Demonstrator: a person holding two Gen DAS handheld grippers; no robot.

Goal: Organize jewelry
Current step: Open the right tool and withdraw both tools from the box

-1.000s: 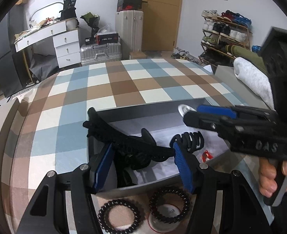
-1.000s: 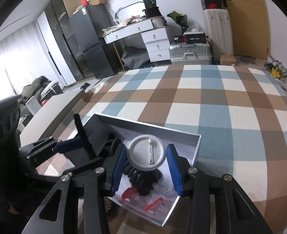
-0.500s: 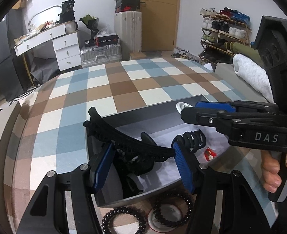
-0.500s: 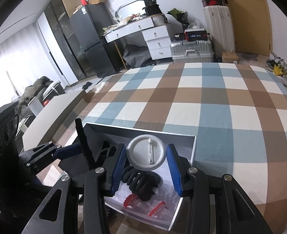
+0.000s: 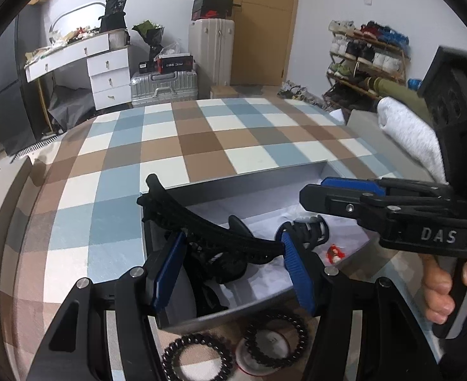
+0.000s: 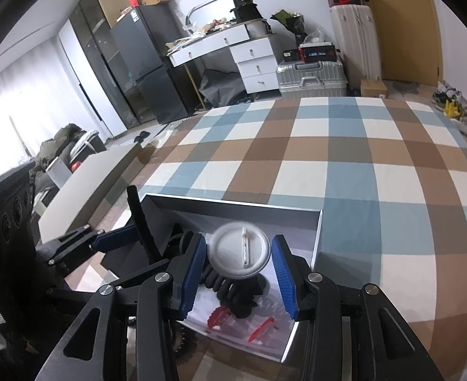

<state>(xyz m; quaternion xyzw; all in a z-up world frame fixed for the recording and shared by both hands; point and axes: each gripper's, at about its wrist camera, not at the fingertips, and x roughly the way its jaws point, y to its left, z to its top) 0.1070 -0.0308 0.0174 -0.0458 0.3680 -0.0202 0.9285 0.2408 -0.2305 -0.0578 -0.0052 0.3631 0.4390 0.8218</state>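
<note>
My left gripper point(image 5: 233, 247) is shut on a long black curved hair clip point(image 5: 201, 222) that runs up and left past the blue pads, over the left part of a grey box point(image 5: 249, 177) with a white lining. From the right wrist view the clip point(image 6: 136, 212) stands up between the left gripper's point(image 6: 141, 244) fingers. My right gripper point(image 6: 240, 254) is shut on a round silver pin badge point(image 6: 233, 254), held above the box point(image 6: 233, 203). In the left wrist view the right gripper point(image 5: 316, 187) reaches in from the right, with the badge hidden.
Inside the box lie a black spiral hair tie point(image 5: 306, 228), other black hair pieces point(image 6: 233, 295) and red clips point(image 6: 220, 314). In front of the box two black spiral ties point(image 5: 198, 358) and a round badge point(image 5: 265, 349) rest on the checked cloth point(image 6: 328, 158). A hand point(image 5: 440, 289) grips the right handle.
Both grippers keep their holds and places. In the left wrist view the right gripper has levelled slightly and the badge's edge no longer shows at its tip.
</note>
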